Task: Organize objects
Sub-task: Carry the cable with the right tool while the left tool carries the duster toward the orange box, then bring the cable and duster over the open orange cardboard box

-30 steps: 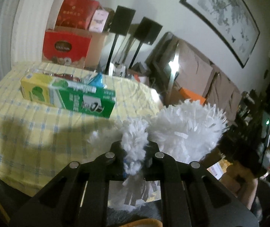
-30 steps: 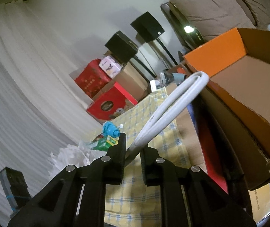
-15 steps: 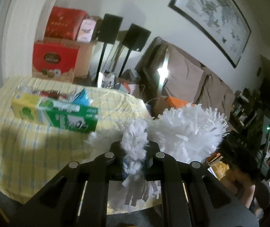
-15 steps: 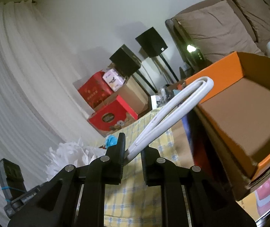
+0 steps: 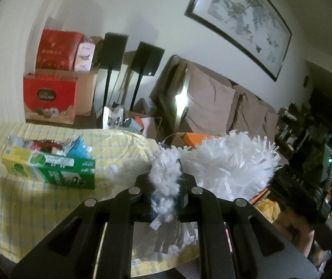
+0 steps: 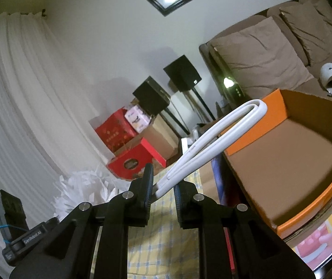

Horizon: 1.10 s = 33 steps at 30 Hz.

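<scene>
L hand-held gripper [image 5: 166, 186] clenched on white duster [image 5: 231, 162]; R hand-held gripper [image 6: 163, 186] grasping white handle [image 6: 215, 139].

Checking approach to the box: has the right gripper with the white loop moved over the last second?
Yes. The right gripper carried the white loop further over the orange box; more of the box floor shows now.

carton [image 5: 49, 169] on table [image 5: 14, 209]

Yellow checked table [image 5: 38, 200], green carton [image 5: 49, 169] lying on it
</scene>
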Each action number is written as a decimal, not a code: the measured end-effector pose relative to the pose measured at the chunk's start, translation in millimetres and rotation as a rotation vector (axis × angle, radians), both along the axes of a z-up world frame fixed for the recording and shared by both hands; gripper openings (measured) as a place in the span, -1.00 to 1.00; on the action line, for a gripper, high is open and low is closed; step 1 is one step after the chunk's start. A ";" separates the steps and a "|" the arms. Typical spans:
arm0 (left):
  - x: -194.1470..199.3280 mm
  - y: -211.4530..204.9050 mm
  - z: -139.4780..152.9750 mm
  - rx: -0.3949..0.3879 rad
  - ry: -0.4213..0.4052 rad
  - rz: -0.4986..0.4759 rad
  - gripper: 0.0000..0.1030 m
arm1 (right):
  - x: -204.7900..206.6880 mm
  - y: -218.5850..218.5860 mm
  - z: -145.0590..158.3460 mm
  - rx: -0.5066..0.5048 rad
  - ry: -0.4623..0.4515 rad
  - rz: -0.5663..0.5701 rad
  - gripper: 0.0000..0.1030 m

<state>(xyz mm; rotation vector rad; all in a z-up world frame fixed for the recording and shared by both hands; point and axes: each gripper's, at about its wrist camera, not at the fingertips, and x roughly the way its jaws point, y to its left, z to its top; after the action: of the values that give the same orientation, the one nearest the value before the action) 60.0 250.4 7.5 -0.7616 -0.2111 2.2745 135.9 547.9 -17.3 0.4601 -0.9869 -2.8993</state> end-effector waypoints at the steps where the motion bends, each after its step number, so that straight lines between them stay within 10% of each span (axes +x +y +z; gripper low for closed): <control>1: 0.4 2.0 1.0 -0.001 0.002 -0.004 -0.79 | 0.9 1.6 1.4 -0.001 0.003 -0.004 -0.69; 33: 2.3 50.9 22.8 0.016 0.004 -0.081 -0.79 | 20.5 33.1 27.6 0.048 0.027 -0.080 -0.67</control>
<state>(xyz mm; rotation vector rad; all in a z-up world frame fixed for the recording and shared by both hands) 62.3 301.2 30.3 -0.7444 -0.1927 2.1954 156.4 581.0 10.3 0.3921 -0.9562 -2.9969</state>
